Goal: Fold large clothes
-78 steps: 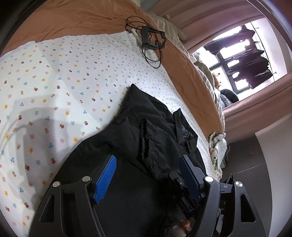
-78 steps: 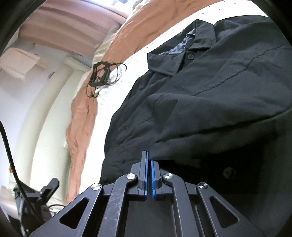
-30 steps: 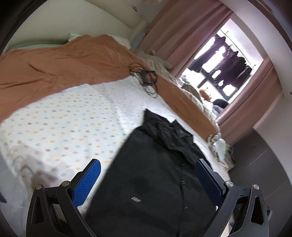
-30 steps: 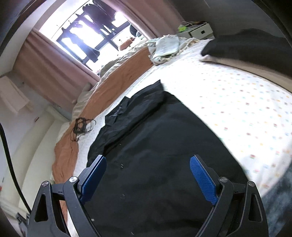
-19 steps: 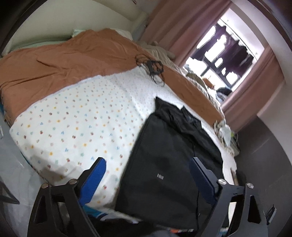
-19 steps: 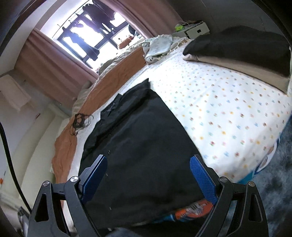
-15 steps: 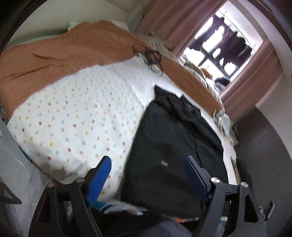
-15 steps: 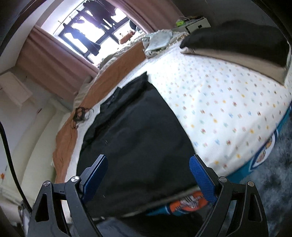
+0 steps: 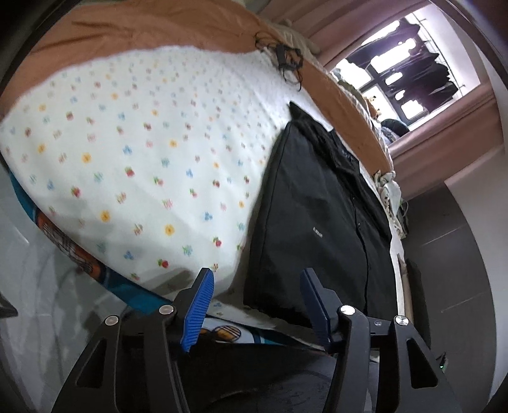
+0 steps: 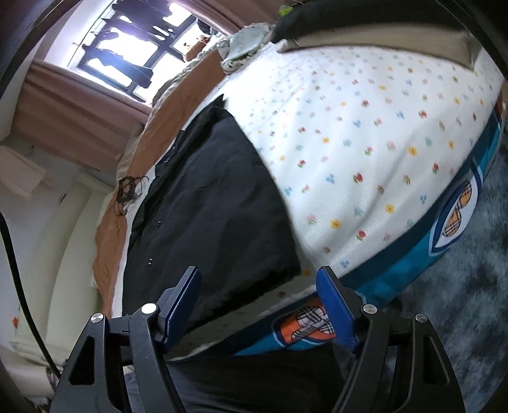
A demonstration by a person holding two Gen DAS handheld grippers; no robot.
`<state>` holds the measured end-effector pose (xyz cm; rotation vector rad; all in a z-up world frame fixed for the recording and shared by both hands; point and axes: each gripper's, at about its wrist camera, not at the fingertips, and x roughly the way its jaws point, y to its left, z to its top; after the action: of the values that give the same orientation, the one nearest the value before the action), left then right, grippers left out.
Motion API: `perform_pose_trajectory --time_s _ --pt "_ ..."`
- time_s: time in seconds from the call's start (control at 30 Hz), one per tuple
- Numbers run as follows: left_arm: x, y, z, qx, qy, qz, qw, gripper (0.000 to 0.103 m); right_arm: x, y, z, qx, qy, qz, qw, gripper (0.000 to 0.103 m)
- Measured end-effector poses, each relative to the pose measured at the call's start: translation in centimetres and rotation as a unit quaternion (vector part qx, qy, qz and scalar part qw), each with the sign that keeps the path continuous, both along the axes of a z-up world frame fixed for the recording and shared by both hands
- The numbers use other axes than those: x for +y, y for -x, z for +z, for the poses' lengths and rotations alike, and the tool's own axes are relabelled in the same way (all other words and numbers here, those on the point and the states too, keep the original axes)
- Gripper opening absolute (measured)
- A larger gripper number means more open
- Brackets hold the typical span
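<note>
A large black button-up shirt lies flat on the bed, sleeves folded in, collar toward the far side; it also shows in the right wrist view. Its hem lies at the near edge of the bed. My left gripper is open and empty, hovering off the bed's edge just below the hem's left corner. My right gripper is open and empty, off the bed's edge below the hem's right corner.
The bed has a white flower-print sheet and an orange blanket at the far side. A tangle of black cable lies on the blanket. A pile of light cloth sits near the window. Dark rug covers the floor.
Both grippers let go of the shirt, opened and pulled back off the bed. They have now dropped low toward the shirt's hem at the bed's near edge.
</note>
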<state>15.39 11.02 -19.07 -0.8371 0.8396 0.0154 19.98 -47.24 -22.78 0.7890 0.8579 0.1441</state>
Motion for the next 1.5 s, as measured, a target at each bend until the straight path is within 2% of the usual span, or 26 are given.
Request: perform_pose_trajectory --time_s 0.13,0.23,0.3,0.37,0.4,0.43,0.53,0.7,0.83,0.87,0.9,0.93,1.0,1.1,1.17,1.27,1.5 --pt "-0.2 -0.8 -1.3 0.002 0.038 -0.014 0.9992 0.058 -0.2 -0.4 -1.4 -0.009 -0.039 0.002 0.999 0.073" --pt "-0.4 -1.4 -2.3 0.009 0.063 -0.019 0.9978 0.058 0.0 -0.8 -1.8 -0.021 -0.059 0.008 0.998 0.068" --pt "-0.4 -1.4 -2.3 0.008 0.067 -0.016 0.9976 0.058 0.1 -1.0 -1.7 -0.029 -0.072 0.012 0.997 0.061" --pt "-0.3 -1.5 -2.0 -0.011 0.098 -0.026 0.9948 0.058 0.1 -1.1 -1.3 -0.045 -0.089 0.017 0.995 0.056" --pt "-0.2 -1.5 -1.8 -0.025 0.121 -0.032 0.9918 0.058 0.0 -1.0 -0.9 -0.062 -0.104 0.021 0.992 0.056" --pt "-0.1 -1.5 -1.5 -0.034 0.128 -0.034 0.9906 0.058 0.0 -1.0 -0.6 -0.074 -0.112 0.022 0.991 0.056" --pt "-0.6 -2.0 -1.0 -0.033 0.111 -0.044 0.9923 0.058 0.0 -1.1 -0.3 -0.09 -0.116 0.023 0.989 0.056" --pt "-1.0 -2.8 -2.5 -0.018 0.127 -0.046 0.9906 0.058 0.5 -2.0 -2.0 -0.064 -0.116 0.019 0.991 0.056" --pt "-1.2 -2.7 -2.6 -0.026 0.124 -0.044 0.991 0.057 1.2 -2.5 -2.6 -0.055 -0.113 0.023 0.992 0.056" --pt "-1.1 -2.6 -2.6 -0.025 0.123 -0.041 0.9912 0.052 1.3 -2.5 -2.7 -0.055 -0.111 0.021 0.992 0.052" --pt "-1.0 -2.6 -2.8 -0.021 0.124 -0.036 0.9914 0.041 1.4 -2.6 -2.7 -0.054 -0.109 0.017 0.992 0.043" --pt "-0.6 -2.5 -3.2 -0.014 0.13 -0.026 0.9911 0.036 1.3 -2.7 -2.8 -0.052 -0.109 0.015 0.993 0.037" --pt "-0.1 -2.2 -3.9 -0.015 0.153 -0.013 0.988 0.026 1.1 -2.6 -3.2 -0.05 -0.116 0.004 0.992 0.015" --pt "0.2 -1.5 -4.6 -0.02 0.17 -0.003 0.9853 0.016 0.6 -2.2 -3.2 -0.057 -0.119 -0.011 0.991 0.01" --pt "0.4 -0.9 -4.6 -0.021 0.176 0.005 0.9841 0.013 0.9 -1.8 -2.5 -0.063 -0.107 -0.018 0.992 0.009" --pt "0.2 0.1 -2.9 -0.041 0.157 0.01 0.9868 0.011 1.3 -1.4 -1.0 -0.078 -0.092 -0.017 0.993 0.009" --pt "0.5 2.9 2.2 -0.1 0.165 0.005 0.9812 0.01 1.8 0.9 3.3 -0.12 -0.088 -0.003 0.989 0.008"
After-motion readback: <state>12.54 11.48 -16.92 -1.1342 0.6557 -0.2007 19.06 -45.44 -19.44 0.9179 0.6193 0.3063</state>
